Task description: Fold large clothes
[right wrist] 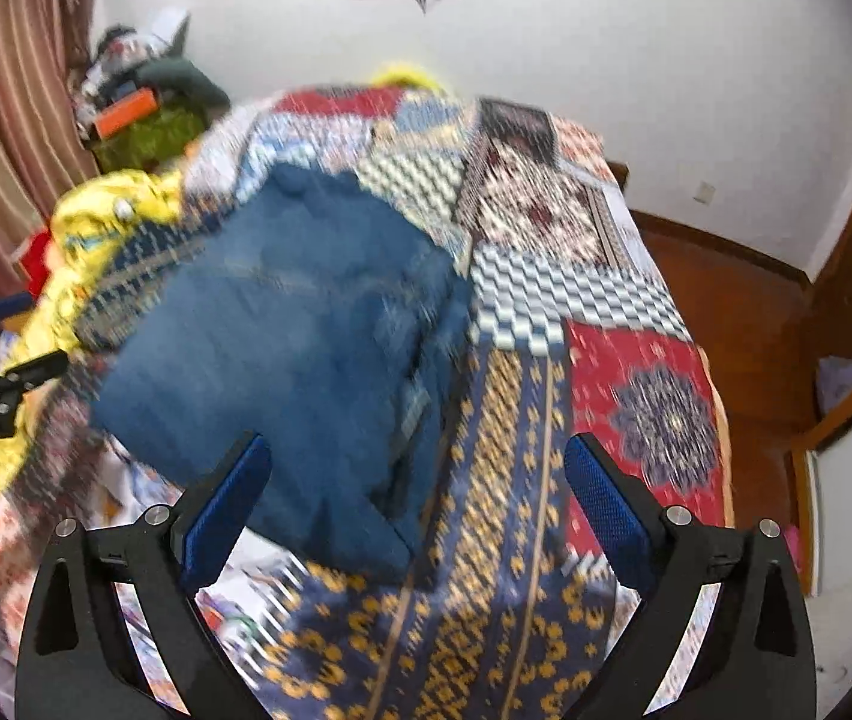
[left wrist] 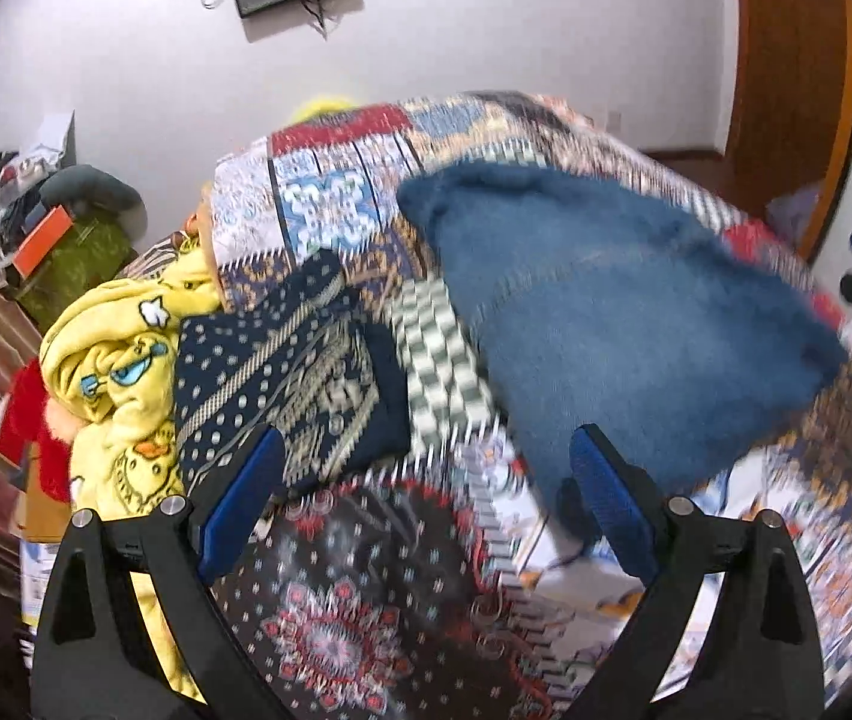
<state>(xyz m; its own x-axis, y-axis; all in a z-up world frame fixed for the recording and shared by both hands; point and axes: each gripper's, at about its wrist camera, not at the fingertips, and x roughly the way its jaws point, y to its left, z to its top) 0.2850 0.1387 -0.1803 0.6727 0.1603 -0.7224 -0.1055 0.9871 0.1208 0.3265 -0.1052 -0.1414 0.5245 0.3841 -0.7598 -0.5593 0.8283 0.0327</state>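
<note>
A folded blue garment (right wrist: 282, 348) is lying on the bed's patchwork cover (right wrist: 546, 480). Both the left gripper (left wrist: 426, 480) and right gripper (right wrist: 417, 480) are hovering wide open, holding nothing. A yellow cartoon blanket (left wrist: 120, 396) and navy patterned cloth (left wrist: 288, 372) are crowding the bed's left side.

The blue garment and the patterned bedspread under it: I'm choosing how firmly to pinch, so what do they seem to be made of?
The blue garment looks like a soft, fuzzy knit or fleece: matte, with a napped edge and thick rounded folds. The patterned bedspread looks like thin printed woven cloth, flat and smooth. Motion blur leaves both uncertain.
</note>
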